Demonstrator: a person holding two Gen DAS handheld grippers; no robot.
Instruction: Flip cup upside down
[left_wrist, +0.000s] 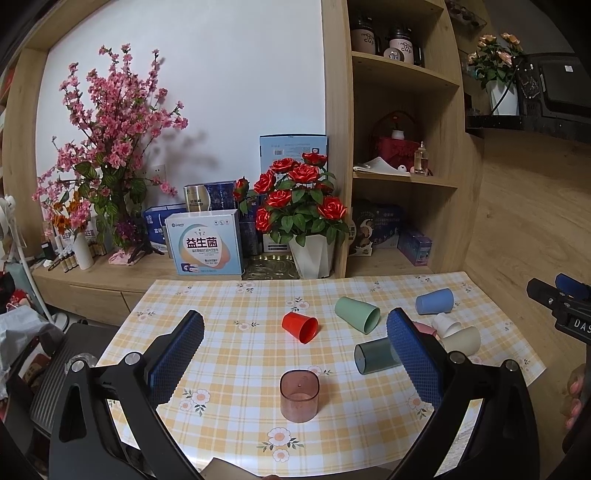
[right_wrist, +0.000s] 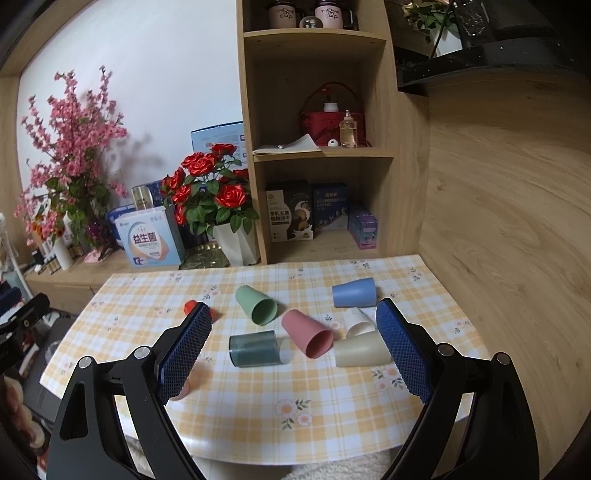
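Several plastic cups are on the yellow checked tablecloth (left_wrist: 236, 369). A translucent pink cup (left_wrist: 299, 396) stands base up near the front, between my left gripper's (left_wrist: 295, 354) open fingers but beyond them. A red cup (left_wrist: 300, 326), light green cup (left_wrist: 357, 314), blue cup (left_wrist: 434, 301), teal cup (left_wrist: 375, 356), white cup (left_wrist: 445, 325) and beige cup (left_wrist: 461, 341) lie on their sides. My right gripper (right_wrist: 293, 350) is open and empty above the teal cup (right_wrist: 254, 348), the pink cup (right_wrist: 307, 333) and the beige cup (right_wrist: 360, 350).
A white pot of red roses (left_wrist: 312, 254) and a blue-white box (left_wrist: 207, 242) stand on the cabinet behind the table. A wooden shelf unit (left_wrist: 402, 177) rises at the back right. A wooden wall (right_wrist: 509, 221) borders the table's right side.
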